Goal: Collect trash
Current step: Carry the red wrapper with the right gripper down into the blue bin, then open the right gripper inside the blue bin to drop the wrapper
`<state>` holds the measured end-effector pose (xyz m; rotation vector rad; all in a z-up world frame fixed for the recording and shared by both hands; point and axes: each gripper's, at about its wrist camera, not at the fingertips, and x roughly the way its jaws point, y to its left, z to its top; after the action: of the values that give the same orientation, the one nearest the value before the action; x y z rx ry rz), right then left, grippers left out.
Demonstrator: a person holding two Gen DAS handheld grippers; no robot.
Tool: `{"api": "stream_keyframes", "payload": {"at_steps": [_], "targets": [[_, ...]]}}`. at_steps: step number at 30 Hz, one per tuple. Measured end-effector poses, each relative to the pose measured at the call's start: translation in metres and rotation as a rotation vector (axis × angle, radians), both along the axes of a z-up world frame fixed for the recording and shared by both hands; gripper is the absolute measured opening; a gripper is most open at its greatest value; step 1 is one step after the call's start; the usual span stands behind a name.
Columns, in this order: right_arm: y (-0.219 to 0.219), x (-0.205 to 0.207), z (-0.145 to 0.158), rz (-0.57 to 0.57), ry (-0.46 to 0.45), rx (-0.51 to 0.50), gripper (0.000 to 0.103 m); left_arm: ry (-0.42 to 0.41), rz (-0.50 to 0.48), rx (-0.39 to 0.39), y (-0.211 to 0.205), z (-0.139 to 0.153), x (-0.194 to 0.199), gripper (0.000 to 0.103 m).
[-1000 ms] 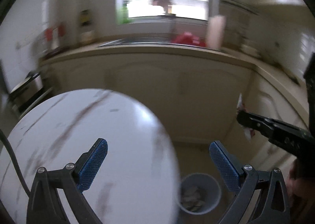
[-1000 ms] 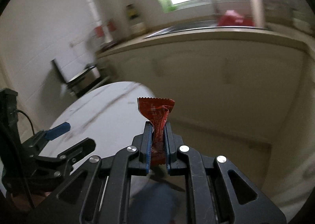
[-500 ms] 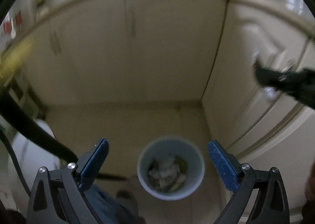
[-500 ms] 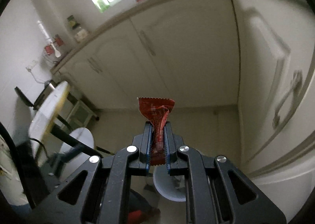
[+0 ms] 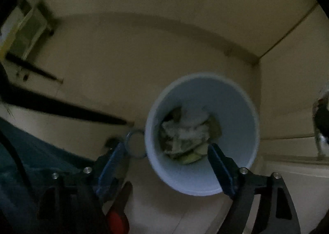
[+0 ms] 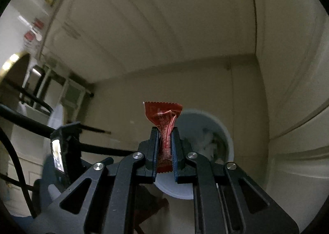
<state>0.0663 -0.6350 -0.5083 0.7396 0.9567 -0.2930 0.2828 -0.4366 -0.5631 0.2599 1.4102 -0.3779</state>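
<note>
Right gripper (image 6: 164,131) fingers clamp the red wrapper (image 6: 164,120), short of the white bin (image 6: 223,129). Left gripper (image 5: 164,158), empty, jaws just narrowing, hangs over the bin. Step: disposal. Next: centre wrapper above the bin, release.

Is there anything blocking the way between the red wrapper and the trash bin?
Nothing visible blocks it. The red wrapper is clamped in the right gripper, and the white bin sits open-topped on the floor just beyond, with only trash inside.
</note>
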Motion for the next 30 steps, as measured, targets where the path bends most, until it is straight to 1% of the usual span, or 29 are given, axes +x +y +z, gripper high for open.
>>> {"api": "stream_keyframes", "payload": {"at_steps": [1, 2, 4, 6, 8, 9, 11, 12, 15, 16, 17, 18, 20, 22, 27, 30], "targets": [[0.001, 0.005, -0.017, 0.011, 0.026, 0.007, 0.011, 0.009, 0.012, 0.020, 0.000, -0.008, 0.004, 0.077], [0.002, 0.008, -0.028, 0.019, 0.040, 0.013, 0.011, -0.001, 0.016, 0.035, -0.005, -0.014, 0.009, 0.077], [0.005, 0.013, -0.057, 0.032, 0.072, 0.050, 0.011, -0.031, -0.002, 0.050, -0.013, -0.023, 0.014, 0.077], [0.009, 0.016, -0.082, 0.042, 0.103, 0.076, 0.011, -0.025, -0.015, 0.073, -0.020, -0.038, 0.011, 0.074], [0.012, 0.020, -0.102, 0.052, 0.129, 0.094, 0.011, 0.029, -0.008, 0.092, -0.026, -0.060, 0.008, 0.063], [0.013, 0.022, -0.110, 0.056, 0.141, 0.102, 0.011, 0.057, 0.003, 0.110, -0.028, -0.073, 0.012, 0.062], [0.015, 0.023, -0.126, 0.061, 0.164, 0.115, 0.011, 0.105, 0.034, 0.145, -0.030, -0.096, 0.018, 0.055], [0.014, 0.022, -0.133, 0.062, 0.174, 0.122, 0.011, 0.119, 0.044, 0.153, -0.033, -0.104, 0.022, 0.053], [0.013, 0.021, -0.145, 0.068, 0.194, 0.134, 0.011, 0.126, 0.060, 0.175, -0.040, -0.128, 0.029, 0.044], [0.014, 0.020, -0.149, 0.071, 0.202, 0.136, 0.011, 0.124, 0.058, 0.174, -0.045, -0.133, 0.033, 0.035], [0.014, 0.020, -0.151, 0.076, 0.211, 0.140, 0.011, 0.130, 0.052, 0.179, -0.048, -0.139, 0.034, 0.024], [0.016, 0.020, -0.155, 0.079, 0.218, 0.145, 0.011, 0.116, 0.054, 0.205, -0.050, -0.145, 0.034, 0.023], [0.020, 0.024, -0.158, 0.087, 0.228, 0.151, 0.011, 0.114, 0.085, 0.214, -0.046, -0.150, 0.035, 0.012], [0.021, 0.023, -0.164, 0.093, 0.233, 0.157, 0.011, 0.137, 0.127, 0.189, -0.042, -0.158, 0.039, 0.010], [0.025, 0.025, -0.168, 0.105, 0.236, 0.161, 0.011, 0.147, 0.142, 0.178, -0.042, -0.170, 0.034, 0.010], [0.021, 0.026, -0.167, 0.112, 0.235, 0.159, 0.011, 0.151, 0.144, 0.171, -0.036, -0.160, 0.032, 0.010]]}}
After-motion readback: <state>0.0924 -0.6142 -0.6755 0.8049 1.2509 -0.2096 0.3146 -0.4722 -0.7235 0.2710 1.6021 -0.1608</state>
